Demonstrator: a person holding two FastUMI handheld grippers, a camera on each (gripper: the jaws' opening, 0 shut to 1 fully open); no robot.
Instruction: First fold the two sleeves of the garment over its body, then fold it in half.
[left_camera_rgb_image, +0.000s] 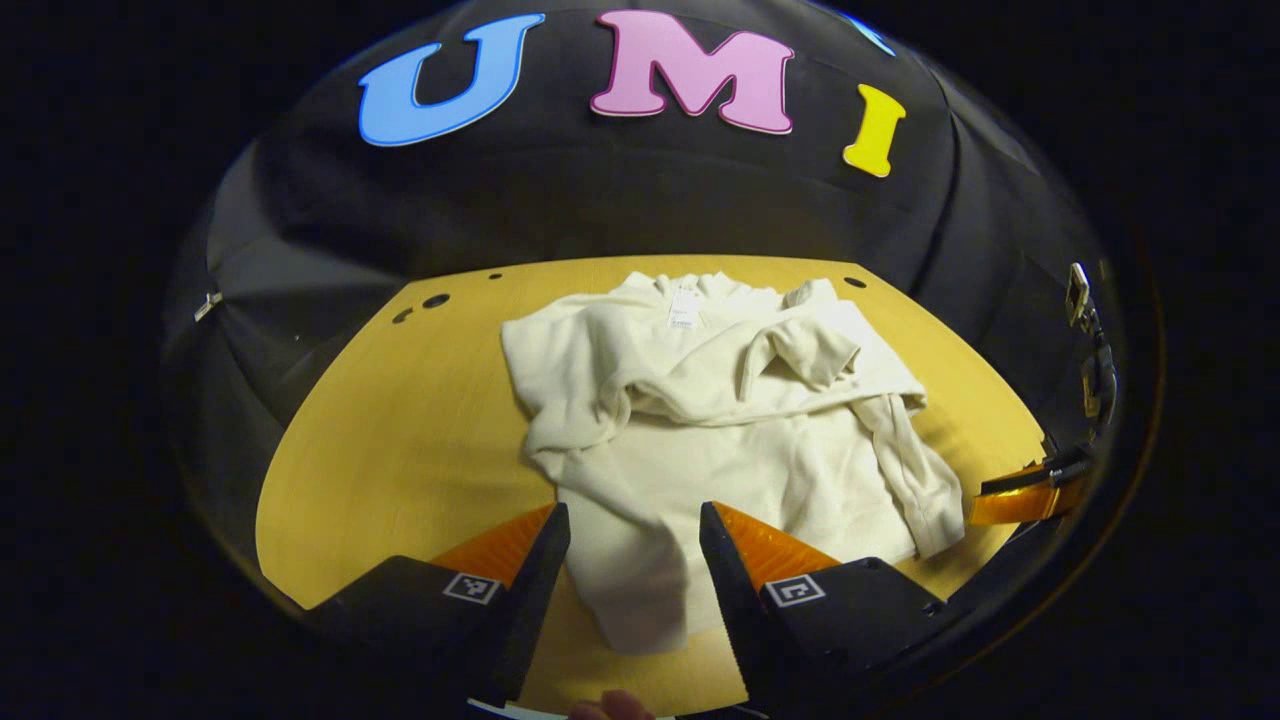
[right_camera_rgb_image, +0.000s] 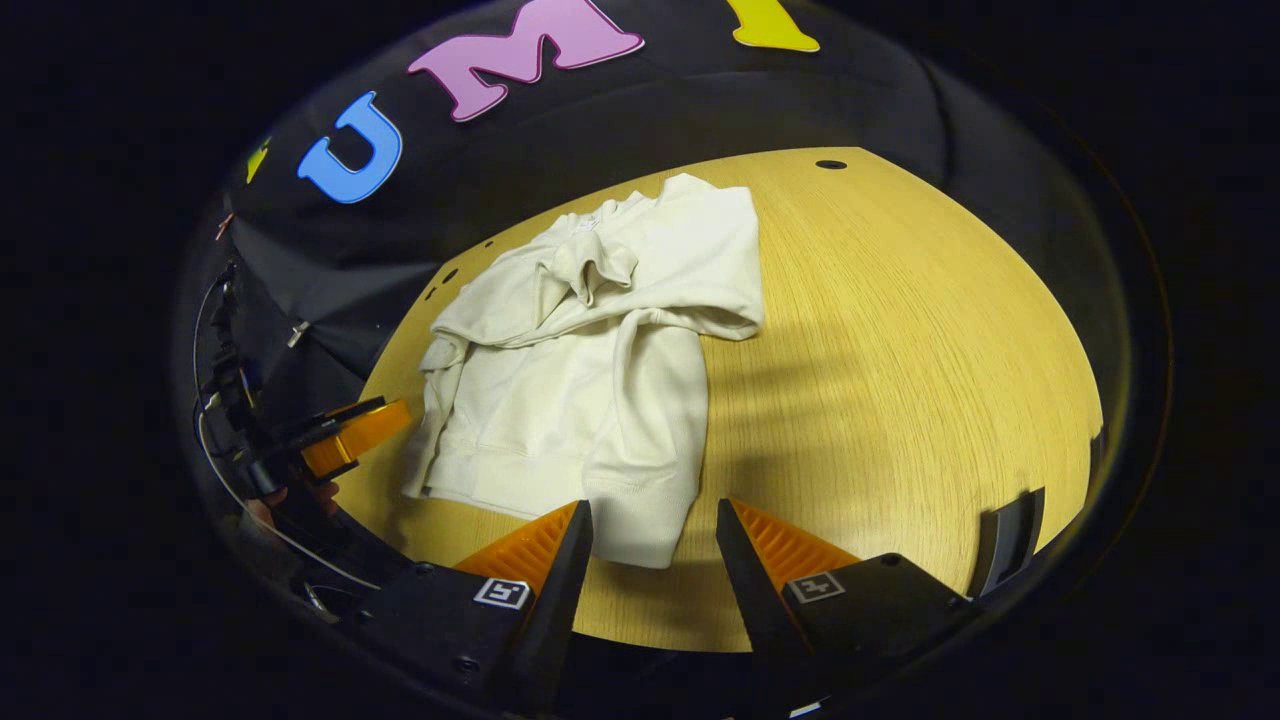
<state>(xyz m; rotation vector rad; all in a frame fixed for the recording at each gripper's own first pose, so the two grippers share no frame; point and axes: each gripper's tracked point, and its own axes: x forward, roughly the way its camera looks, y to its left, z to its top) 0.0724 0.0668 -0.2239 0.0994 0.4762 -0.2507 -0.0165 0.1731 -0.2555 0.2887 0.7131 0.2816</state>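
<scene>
Both your grippers (left_camera_rgb_image: 634, 560) (right_camera_rgb_image: 652, 550) hang released above the soft, floppy sweatshirt (left_camera_rgb_image: 700, 430); pinch its hem corners.

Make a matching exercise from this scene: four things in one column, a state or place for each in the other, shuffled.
1. cream long-sleeved garment
2. light wooden table
3. left gripper
4. white neck tag

A. open, above the near hem
B. at the collar, far end
C. carries the cloth
D. rumpled, sleeves crossed over the body

Pairs: 1-D, 2-C, 3-A, 4-B
</scene>
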